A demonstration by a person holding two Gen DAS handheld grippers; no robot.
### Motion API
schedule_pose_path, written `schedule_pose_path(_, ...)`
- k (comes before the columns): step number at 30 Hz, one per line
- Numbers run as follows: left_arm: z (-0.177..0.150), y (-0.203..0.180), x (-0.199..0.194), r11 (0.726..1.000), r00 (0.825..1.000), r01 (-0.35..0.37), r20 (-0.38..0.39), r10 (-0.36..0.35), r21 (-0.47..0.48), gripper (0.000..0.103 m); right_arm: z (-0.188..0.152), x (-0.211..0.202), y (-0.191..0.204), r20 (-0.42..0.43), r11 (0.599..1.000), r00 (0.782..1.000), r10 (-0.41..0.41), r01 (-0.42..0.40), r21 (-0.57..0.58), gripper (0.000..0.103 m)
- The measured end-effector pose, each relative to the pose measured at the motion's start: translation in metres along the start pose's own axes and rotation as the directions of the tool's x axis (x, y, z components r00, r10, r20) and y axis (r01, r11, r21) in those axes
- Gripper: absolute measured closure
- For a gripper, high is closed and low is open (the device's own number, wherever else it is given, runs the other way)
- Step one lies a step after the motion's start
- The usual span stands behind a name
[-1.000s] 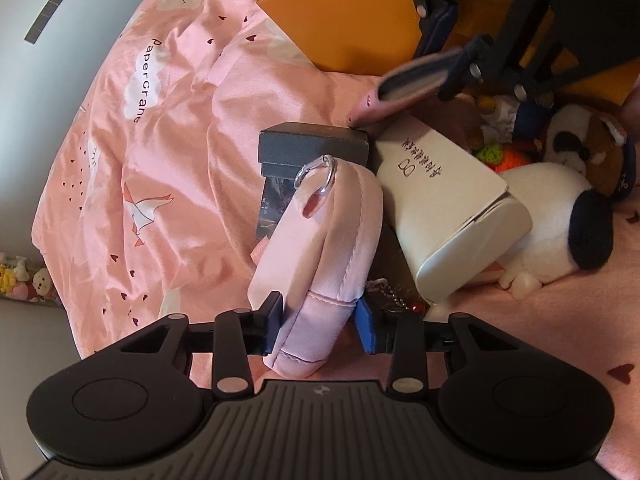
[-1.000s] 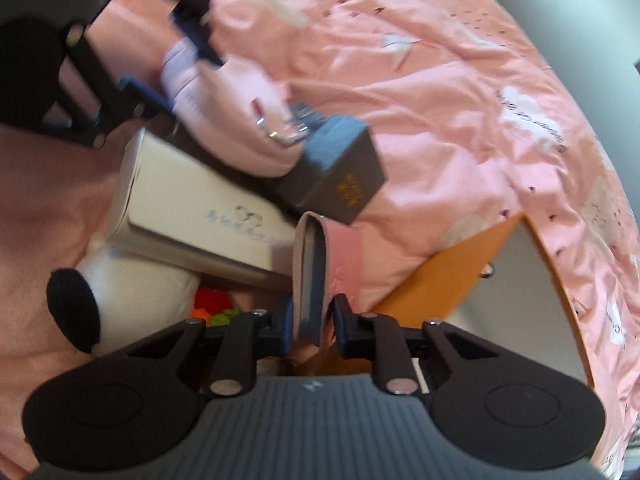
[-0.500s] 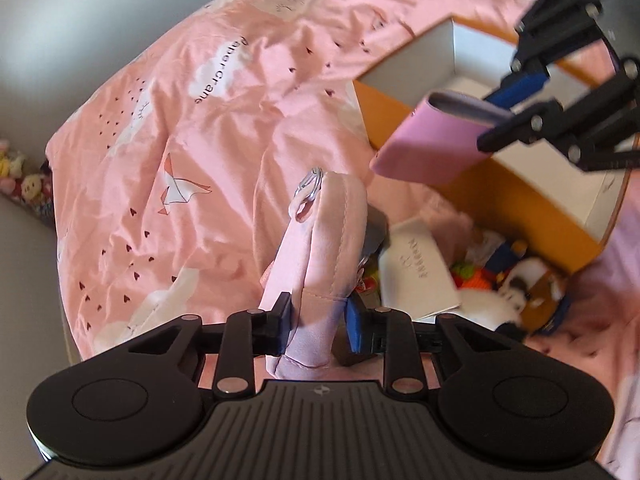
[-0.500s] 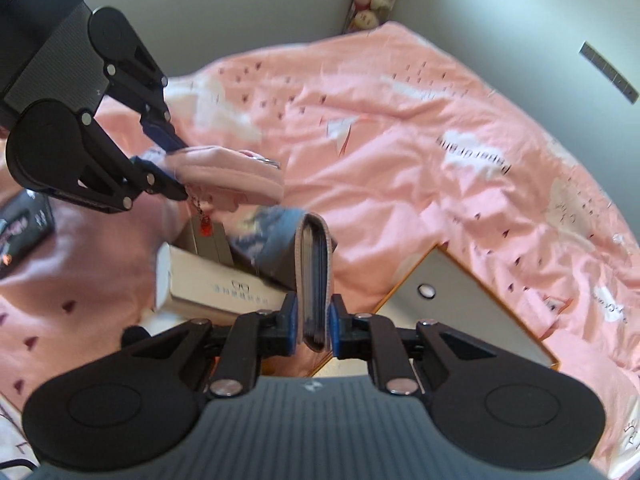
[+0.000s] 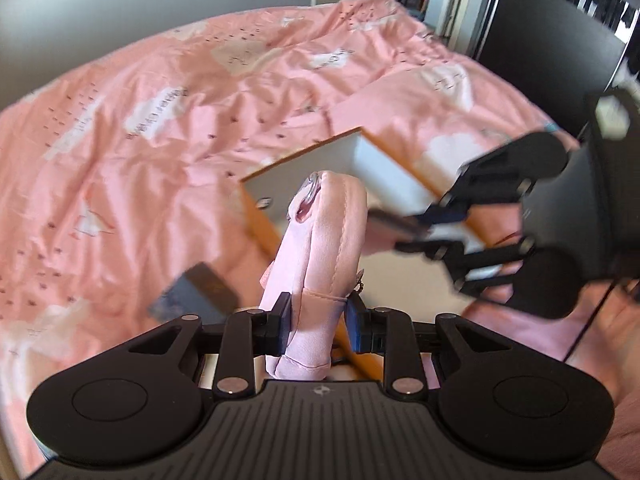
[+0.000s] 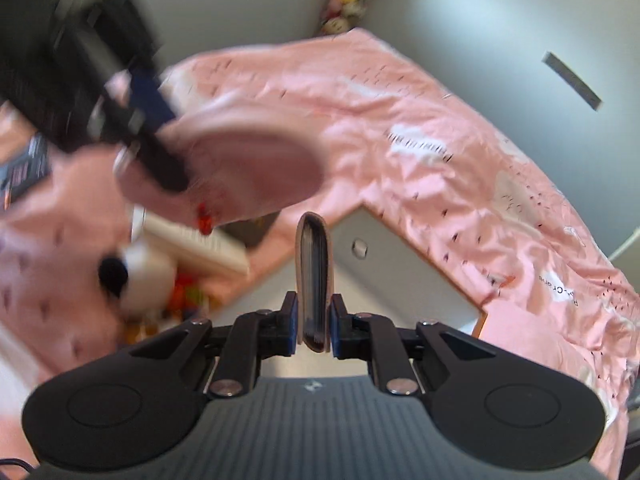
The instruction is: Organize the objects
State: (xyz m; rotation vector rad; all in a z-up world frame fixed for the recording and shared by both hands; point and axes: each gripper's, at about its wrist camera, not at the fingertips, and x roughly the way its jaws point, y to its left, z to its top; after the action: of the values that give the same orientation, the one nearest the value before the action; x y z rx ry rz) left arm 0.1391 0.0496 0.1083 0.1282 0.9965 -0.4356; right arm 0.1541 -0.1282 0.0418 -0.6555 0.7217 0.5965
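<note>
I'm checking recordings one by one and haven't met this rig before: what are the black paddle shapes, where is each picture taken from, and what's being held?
There is no robot: a person carries a hand-held gripper in each hand, each with a fisheye camera looking along its two fingers. The black shapes at the bottom are the gripper's own body.

Left view: the left gripper is shut on a padded pink pouch.

Right view: the right gripper is shut on a slim pink wallet.

Below is a bed with a pink patterned sheet, an orange-edged box, and blurred toys.
</note>
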Motion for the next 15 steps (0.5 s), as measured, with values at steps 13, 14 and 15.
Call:
schedule_pose_path(13,0.023,-0.005,0.071,0.989,0.986,0.114,-0.112,-0.125,-0.096,0.072,-0.049,0.060,0.025,-0.109,0.912,0.985,0.134,-0.166,-0.375,0.087)
schedule_pose_path(14,0.024,-0.004,0.073,0.989,0.985,0.115,-0.116,-0.126,-0.098,0.072,-0.049,0.065,0.026,-0.120,0.901,0.982,0.143,-0.179,-0.394,0.087)
schedule_pose_path(15,0.026,-0.003,0.076,0.988,0.984,0.117,-0.120,-0.128,-0.098,0.072,-0.048,0.068,0.027,-0.127,0.890,0.981,0.149,-0.189,-0.414,0.087)
